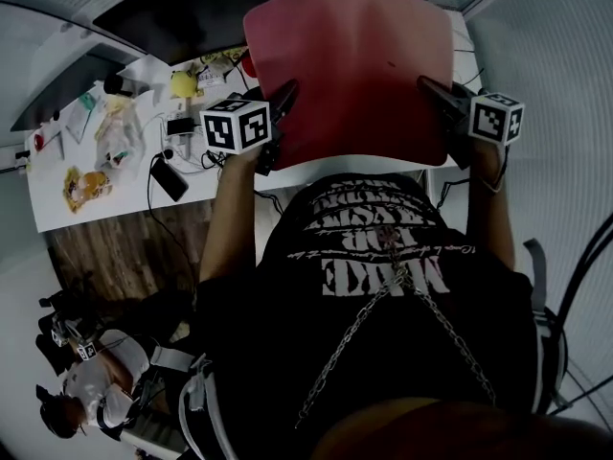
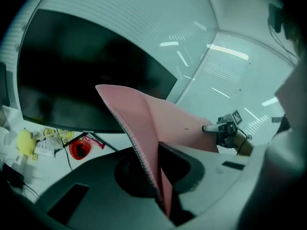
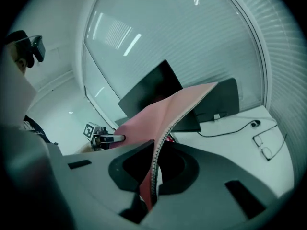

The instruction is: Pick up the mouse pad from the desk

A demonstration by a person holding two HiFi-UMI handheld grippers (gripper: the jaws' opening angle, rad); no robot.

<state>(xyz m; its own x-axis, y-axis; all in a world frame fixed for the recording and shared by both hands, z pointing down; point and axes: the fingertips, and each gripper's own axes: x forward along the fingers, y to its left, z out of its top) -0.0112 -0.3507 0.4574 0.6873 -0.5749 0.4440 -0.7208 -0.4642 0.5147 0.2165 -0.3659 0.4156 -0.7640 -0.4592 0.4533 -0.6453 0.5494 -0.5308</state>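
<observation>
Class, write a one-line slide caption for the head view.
Left gripper and right gripper clamp the red mouse pad above the desk.

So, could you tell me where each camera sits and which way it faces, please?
Head view: on the person's head, steeply down at the mouse pad above the desk; shirt and forearms show.
Left gripper view: on the left claw, facing the monitor; its jaws clamp the pad.
Right gripper view: on the right claw, facing the glasses; jaws clamp the pad.
Shared: both gripper views show the pad and the other claw.

The black shirt [image 1: 383, 242] bears white lettering, none of it legible.
</observation>
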